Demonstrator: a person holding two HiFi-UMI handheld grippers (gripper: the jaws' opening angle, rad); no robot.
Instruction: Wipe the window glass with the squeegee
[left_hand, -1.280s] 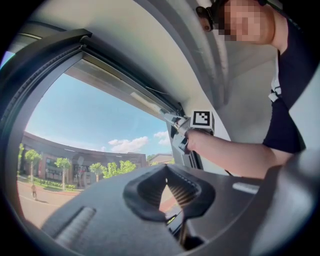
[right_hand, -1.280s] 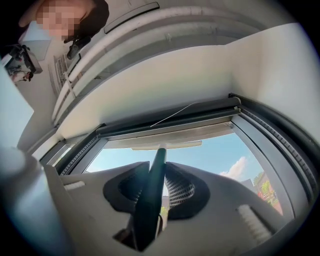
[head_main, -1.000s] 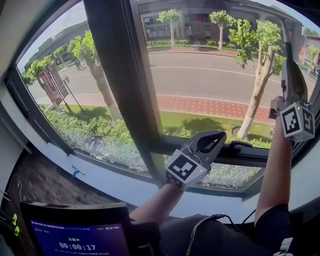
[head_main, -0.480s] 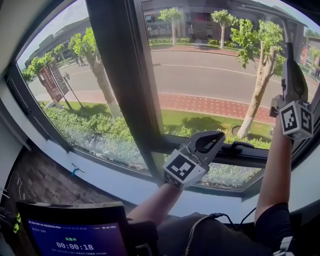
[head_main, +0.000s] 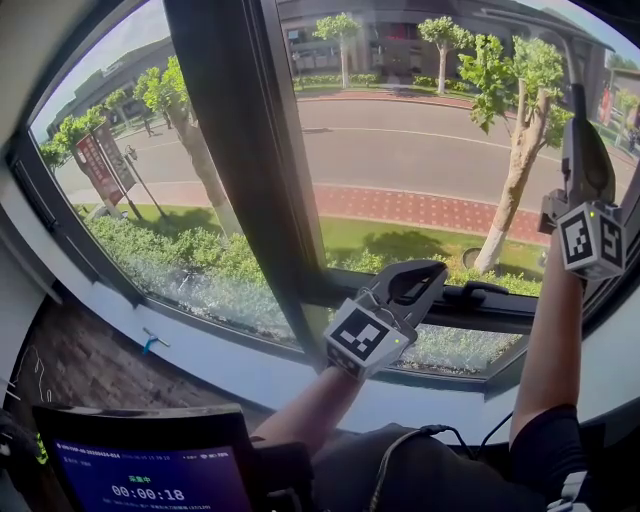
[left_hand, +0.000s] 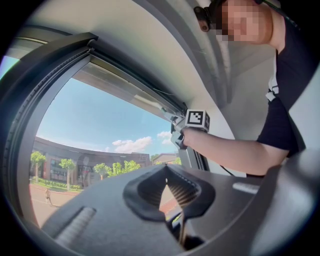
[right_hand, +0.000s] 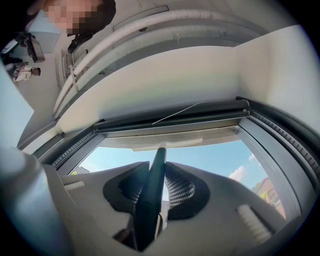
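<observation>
Dark plastic runs up the middle of the right gripper view: the squeegee (right_hand: 151, 200) handle, pinched between the two ribbed pads of the right tool (right_hand: 156, 169), which is closed tight on it. The handle points straight out along the jaws. This lets the pale blade at its far end lie flat across the window glass (head_main: 420, 150), just under the top frame rail (right_hand: 170, 122). That placement reads as the head of a stroke, since starting at the very top lets one pull carry water down the whole pane. In the head view the same arm reaches high at the right edge of the frame, its marker cube facing the camera. The blade itself is cut off above the picture there.

The left tool (head_main: 432, 274) sits at lower centre of the head view, close to the dark window handle (head_main: 470, 293) on the bottom rail. Its own view shows the jaw tips pressed together with nothing between them, only street and sky beyond. I judge it is parked low to stay clear of the blade's path, and whether it touches the rail I cannot tell.

The thick mullion (head_main: 235, 150) splits the window, so the pane being worked is the right one. A small screen (head_main: 150, 475) with a running timer sits at lower left.
</observation>
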